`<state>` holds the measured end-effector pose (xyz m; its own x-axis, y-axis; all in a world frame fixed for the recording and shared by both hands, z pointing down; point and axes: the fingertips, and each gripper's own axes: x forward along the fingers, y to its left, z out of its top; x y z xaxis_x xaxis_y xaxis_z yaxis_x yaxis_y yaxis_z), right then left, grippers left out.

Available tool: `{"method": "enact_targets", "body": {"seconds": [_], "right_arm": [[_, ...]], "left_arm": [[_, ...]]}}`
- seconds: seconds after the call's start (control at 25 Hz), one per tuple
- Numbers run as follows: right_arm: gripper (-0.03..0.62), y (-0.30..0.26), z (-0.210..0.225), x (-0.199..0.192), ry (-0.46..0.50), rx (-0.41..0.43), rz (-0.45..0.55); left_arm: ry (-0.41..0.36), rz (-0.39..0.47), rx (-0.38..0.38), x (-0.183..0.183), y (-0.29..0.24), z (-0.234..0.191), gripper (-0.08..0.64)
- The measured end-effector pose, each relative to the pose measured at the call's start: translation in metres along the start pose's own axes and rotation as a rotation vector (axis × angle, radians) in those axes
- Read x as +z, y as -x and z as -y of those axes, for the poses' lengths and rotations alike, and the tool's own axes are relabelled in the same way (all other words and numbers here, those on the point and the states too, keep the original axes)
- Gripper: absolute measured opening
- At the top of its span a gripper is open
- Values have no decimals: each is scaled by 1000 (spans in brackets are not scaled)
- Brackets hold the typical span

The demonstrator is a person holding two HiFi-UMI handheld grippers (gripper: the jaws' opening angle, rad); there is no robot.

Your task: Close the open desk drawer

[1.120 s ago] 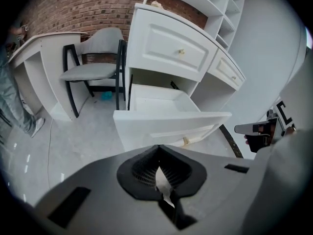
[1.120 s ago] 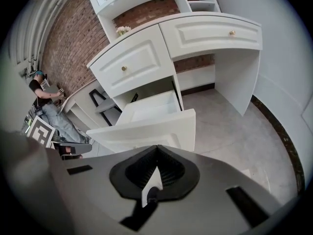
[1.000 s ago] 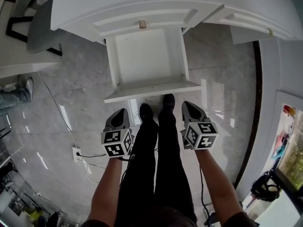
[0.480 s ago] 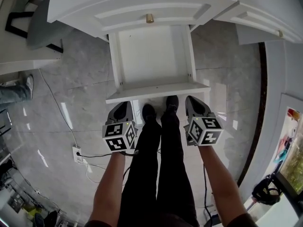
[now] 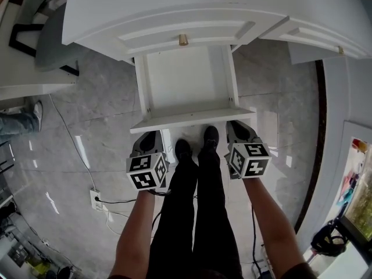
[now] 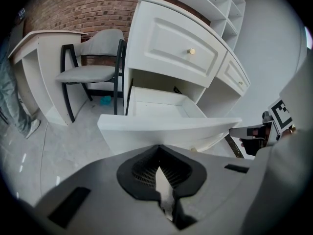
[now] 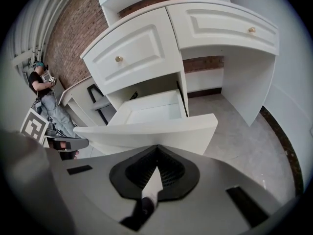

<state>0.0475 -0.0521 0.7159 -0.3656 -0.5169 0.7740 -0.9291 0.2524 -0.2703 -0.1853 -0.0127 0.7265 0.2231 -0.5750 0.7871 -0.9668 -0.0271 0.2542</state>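
A white desk (image 5: 192,7) has its lower drawer (image 5: 186,77) pulled far out and empty; the same drawer (image 6: 161,109) (image 7: 151,112) fills both gripper views. The drawer's front panel (image 5: 192,118) faces me. My left gripper (image 5: 147,139) is shut and empty, its tips right up at the panel's left end (image 6: 157,148). My right gripper (image 5: 237,129) is shut and empty at the panel's right end (image 7: 156,148). Whether either one touches the panel I cannot tell. Above the open drawer, the upper drawer with a brass knob (image 5: 183,39) is closed.
My own legs and shoes (image 5: 195,156) stand between the grippers, under the drawer front. A grey chair (image 5: 49,45) and another white desk (image 5: 23,80) stand to the left. A cable and floor socket (image 5: 96,192) lie at the left. A person (image 7: 41,82) stands farther left.
Both grippers have moved forward from a short way back, up to the drawer's front panel. The drawer looks about as far out as before.
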Motion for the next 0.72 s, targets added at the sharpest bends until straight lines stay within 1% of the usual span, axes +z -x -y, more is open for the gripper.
{"method": "enact_targets", "body": {"seconds": [0.16,0.28,0.44,0.72], "right_arm": [[5,-13,2,19,-7,5,18],[5,-24,4,35,-3,6,36],[5,-36,5,53,21,9,58],[5,-56,9,82,83,11,87]], "left_arm": [[27,25,18,20,-12,-5,9],[29,46,26,35,-22,-9,9],[34,72,42,54,-33,-12,9],[87,128,70,84,-52,-19,9]]}}
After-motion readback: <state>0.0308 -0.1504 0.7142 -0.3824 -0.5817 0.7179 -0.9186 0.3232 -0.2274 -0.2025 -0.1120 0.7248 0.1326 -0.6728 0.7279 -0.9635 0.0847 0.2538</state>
